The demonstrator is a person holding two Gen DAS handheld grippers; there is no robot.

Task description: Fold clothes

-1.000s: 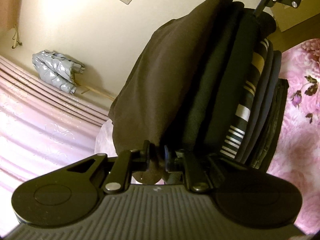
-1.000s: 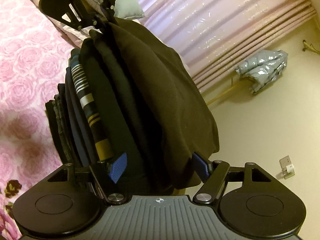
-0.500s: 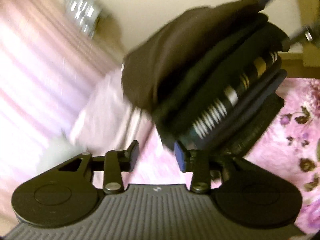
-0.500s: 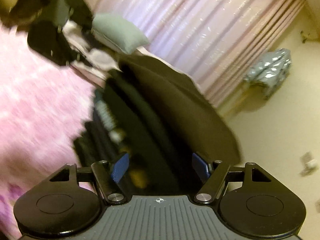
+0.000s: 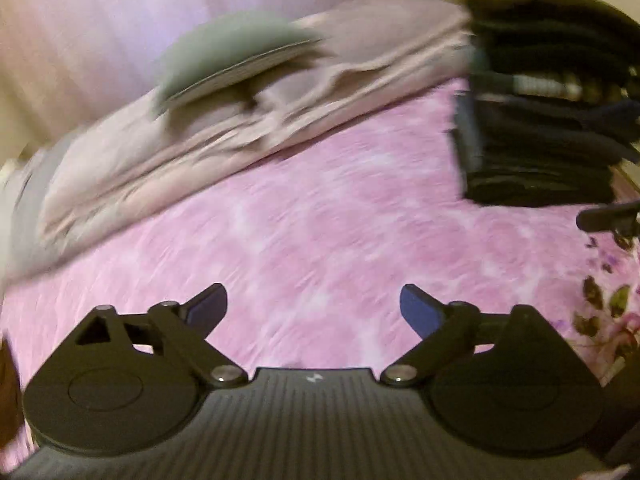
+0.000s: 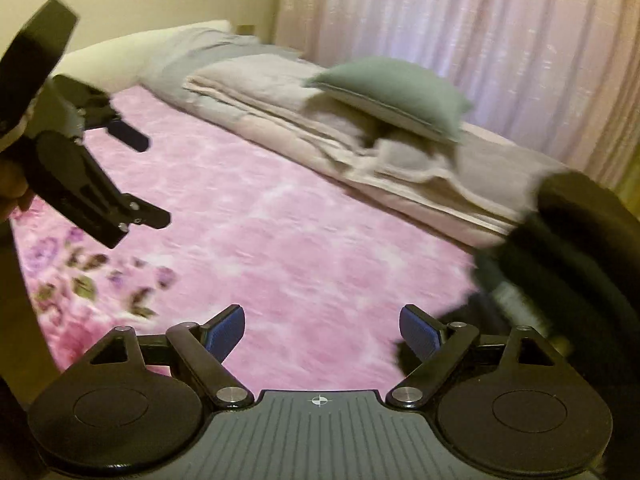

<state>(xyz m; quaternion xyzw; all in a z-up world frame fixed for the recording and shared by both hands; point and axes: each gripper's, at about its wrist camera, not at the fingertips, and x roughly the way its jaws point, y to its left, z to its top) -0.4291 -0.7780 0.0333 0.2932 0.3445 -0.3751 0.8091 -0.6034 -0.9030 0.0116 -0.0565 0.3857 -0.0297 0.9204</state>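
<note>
A stack of folded dark clothes (image 5: pixel 552 112), with a brown garment on top and a striped one in the middle, rests on the pink floral bedspread (image 5: pixel 320 220) at the right edge of the left wrist view. The same stack (image 6: pixel 580 248) fills the right side of the right wrist view. My left gripper (image 5: pixel 314 306) is open over bare bedspread, well left of the stack. My right gripper (image 6: pixel 322 330) is open too, with the stack just beyond its right finger. In the right wrist view the left gripper (image 6: pixel 136 176) shows at the far left, open.
A folded beige quilt (image 6: pixel 360 140) lies along the far side of the bed with a grey-green cushion (image 6: pixel 392 92) on it. Pink curtains (image 6: pixel 480 20) hang behind. A white pillow (image 6: pixel 132 52) sits at the head of the bed.
Both grippers have let go of the brown garment, opened and drawn back from the stack. The stack now lies off to the side. Both views have swung toward the bed.
</note>
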